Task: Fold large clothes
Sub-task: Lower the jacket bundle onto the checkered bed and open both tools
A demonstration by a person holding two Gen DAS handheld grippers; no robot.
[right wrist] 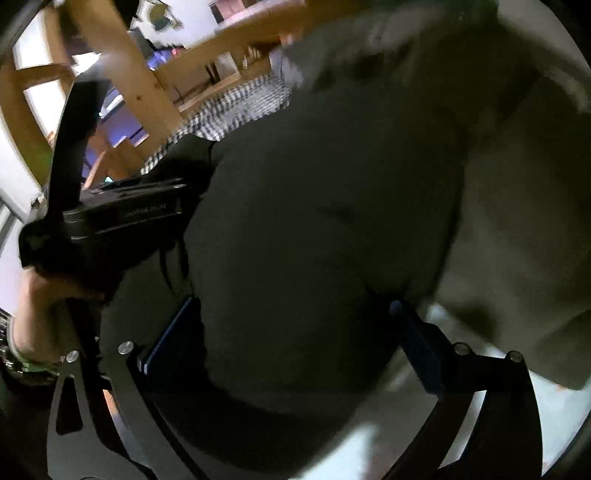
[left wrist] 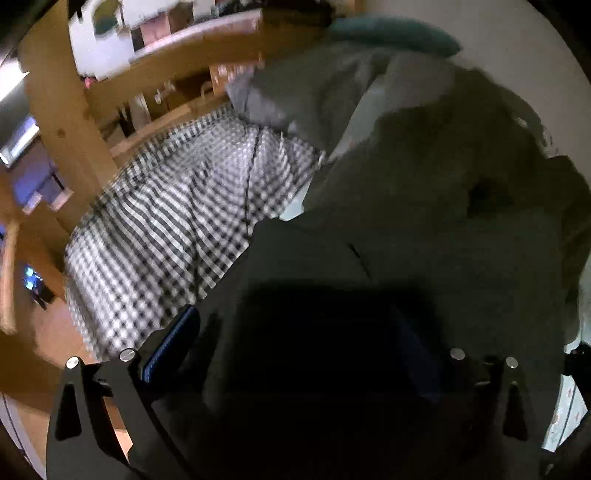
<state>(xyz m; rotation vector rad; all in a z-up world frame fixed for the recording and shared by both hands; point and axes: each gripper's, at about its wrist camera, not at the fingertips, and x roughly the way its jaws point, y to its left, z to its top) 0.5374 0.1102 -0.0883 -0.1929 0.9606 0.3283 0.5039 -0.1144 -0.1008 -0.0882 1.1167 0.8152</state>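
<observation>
A large dark olive garment (left wrist: 424, 221) lies spread on the bed and fills the right and lower part of the left wrist view. My left gripper (left wrist: 295, 332) hangs over it, jaws wide apart and open; one blue pad (left wrist: 173, 343) shows, the other is lost in shadow. In the right wrist view the same garment (right wrist: 314, 203) bulges up between the blue pads (right wrist: 417, 343) of my right gripper (right wrist: 295, 325), which is open and does not pinch the cloth. A lighter fold of the garment (right wrist: 517, 221) lies to the right.
A black-and-white gingham bedcover (left wrist: 166, 221) lies left of the garment. A wooden bed frame (left wrist: 62, 110) rises at the left. A teal pillow (left wrist: 391, 33) and a grey pillow (left wrist: 295, 96) sit at the far end. A hand (right wrist: 33, 306) holds the left gripper's body (right wrist: 122, 214).
</observation>
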